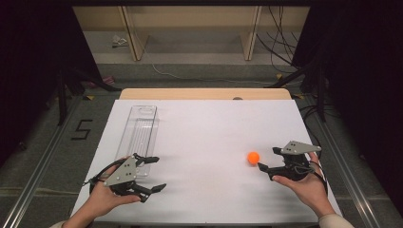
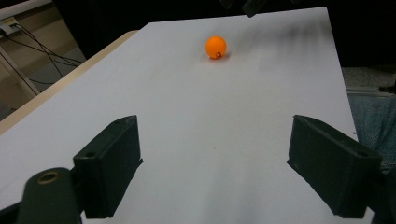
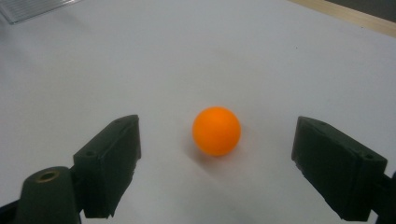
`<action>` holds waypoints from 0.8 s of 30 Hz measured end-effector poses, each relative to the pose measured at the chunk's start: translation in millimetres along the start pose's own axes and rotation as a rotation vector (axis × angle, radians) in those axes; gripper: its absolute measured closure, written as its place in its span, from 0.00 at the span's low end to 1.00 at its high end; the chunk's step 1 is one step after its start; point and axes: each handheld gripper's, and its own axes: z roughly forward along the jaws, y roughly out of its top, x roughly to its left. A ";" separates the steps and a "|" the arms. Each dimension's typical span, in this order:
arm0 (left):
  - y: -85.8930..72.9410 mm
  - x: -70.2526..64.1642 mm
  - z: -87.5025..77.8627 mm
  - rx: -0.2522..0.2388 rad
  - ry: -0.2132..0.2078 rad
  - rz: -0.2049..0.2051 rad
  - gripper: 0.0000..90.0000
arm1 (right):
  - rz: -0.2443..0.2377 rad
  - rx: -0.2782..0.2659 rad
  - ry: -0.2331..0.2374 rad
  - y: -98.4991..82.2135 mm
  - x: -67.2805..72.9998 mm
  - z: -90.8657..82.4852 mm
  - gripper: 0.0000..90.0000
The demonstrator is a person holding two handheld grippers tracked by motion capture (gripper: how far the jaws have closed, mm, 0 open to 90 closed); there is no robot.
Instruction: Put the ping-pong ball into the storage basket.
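Observation:
An orange ball (image 1: 253, 157) rests on the white table top (image 1: 204, 137), right of centre. My right gripper (image 1: 269, 158) is open just to the ball's right, its jaws pointing at it. In the right gripper view the ball (image 3: 216, 130) lies a little ahead of the two black jaws, centred between them and touching neither. My left gripper (image 1: 157, 173) is open at the front left, held just above the table with nothing between its jaws. From the left gripper view the ball (image 2: 215, 47) sits far across the table.
A clear plastic tray (image 1: 139, 130) lies lengthwise at the table's left, its near end by my left gripper. The table's wooden far edge (image 1: 204, 93) shows beyond the white sheet. Cables and dark stands are on the floor around.

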 end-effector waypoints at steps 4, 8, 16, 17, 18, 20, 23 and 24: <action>0.1 0.0 0.0 0.000 0.000 0.001 0.18 | -0.001 0.004 -0.001 0.9 -1.0 2.4 0.18; 0.2 0.1 0.0 -0.001 0.000 0.003 0.18 | -0.001 0.009 0.000 1.8 -1.7 5.0 0.18; 0.1 0.0 0.3 0.000 -0.002 0.003 0.18 | -0.003 0.023 0.004 3.4 -2.6 10.7 0.18; 0.1 0.0 0.3 0.000 -0.002 0.003 0.18 | -0.004 0.022 0.004 3.7 -2.9 11.6 0.18; 0.2 -0.1 0.2 0.000 -0.002 0.004 0.18 | -0.003 0.024 0.004 4.1 -2.9 12.1 0.18; 0.3 0.0 0.0 -0.001 -0.001 0.003 0.18 | -0.004 0.023 0.004 4.8 -3.1 13.5 0.19; 0.2 0.0 0.1 0.000 -0.002 0.003 0.18 | -0.006 0.029 0.004 5.6 -3.1 15.3 0.18; 0.2 0.1 0.2 -0.001 -0.003 0.005 0.19 | -0.006 0.029 0.004 5.8 -3.0 15.8 0.18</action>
